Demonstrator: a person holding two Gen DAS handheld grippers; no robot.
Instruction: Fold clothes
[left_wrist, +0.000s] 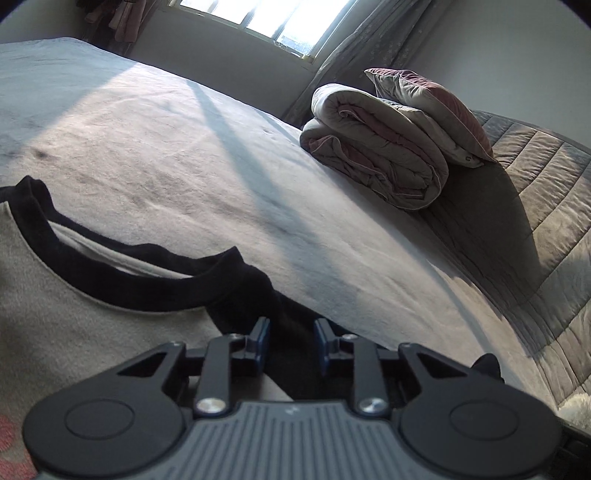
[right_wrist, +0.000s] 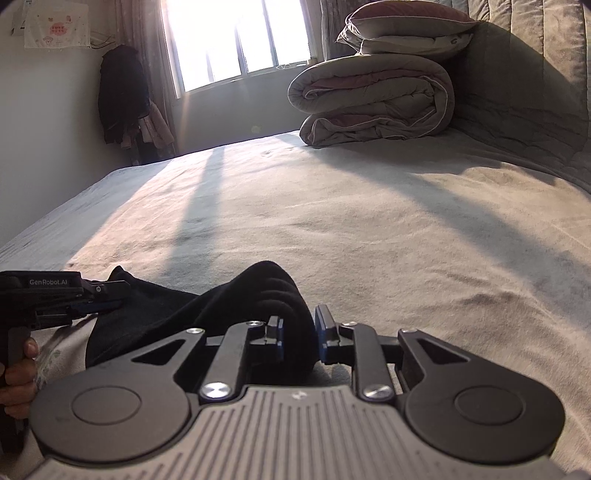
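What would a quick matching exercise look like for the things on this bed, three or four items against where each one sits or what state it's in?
Column one:
1. shirt collar
2. rolled quilt
3. pillow
4. black sleeve

Column two:
a. on top of the quilt
b. bunched between the right gripper's fingers
c. at the head of the bed
d. black trim on a beige garment

Pairs: 1-d, 2-c, 3-a, 4-b

Both wrist views sit low and close over the bed, facing along it toward the window. Both show the folded quilt at upper right; the right view also catches the left gripper at left.
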